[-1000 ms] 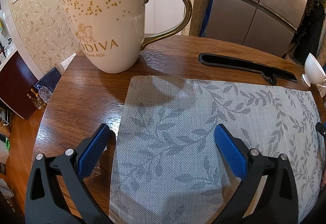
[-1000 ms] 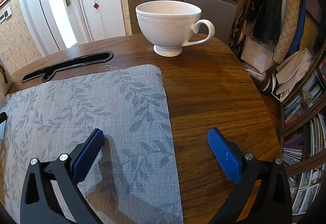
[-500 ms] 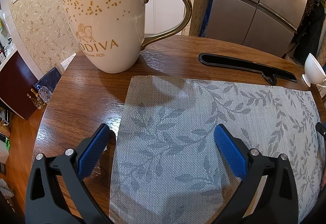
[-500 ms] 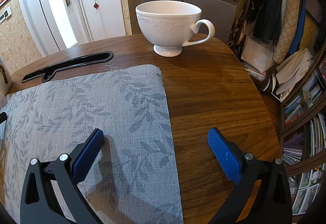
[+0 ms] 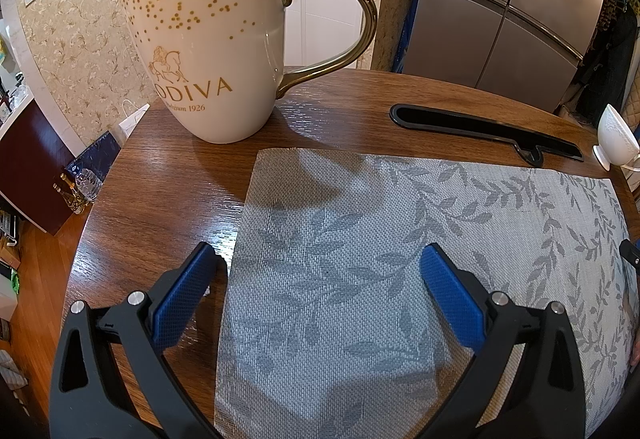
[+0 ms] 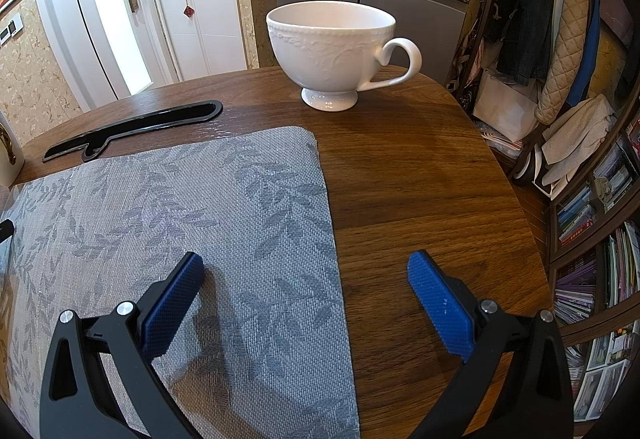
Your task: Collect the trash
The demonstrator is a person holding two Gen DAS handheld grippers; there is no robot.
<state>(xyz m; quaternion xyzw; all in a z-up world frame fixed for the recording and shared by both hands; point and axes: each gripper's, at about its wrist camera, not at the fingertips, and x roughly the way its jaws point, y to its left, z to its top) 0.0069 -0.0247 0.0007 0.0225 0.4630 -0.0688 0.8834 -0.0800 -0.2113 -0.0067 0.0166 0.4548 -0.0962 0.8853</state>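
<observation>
Nothing has changed over the last second — both tools sit where they were. The left gripper [image 5: 316, 259] hangs with its jaws spread and empty over the grey leaf-patterned woven placemat [image 5: 400, 259]; ahead to its left stands the white gold-dotted mug with a gilt handle [image 5: 212, 51]. The right gripper [image 6: 304, 267], likewise spread and empty, faces the white embossed footed teacup [image 6: 332, 51]. A long black plastic sheath-like piece [image 6: 132, 129] lies beyond the mat — possibly the trash, though I cannot be sure. Collecting looks not yet begun.
</observation>
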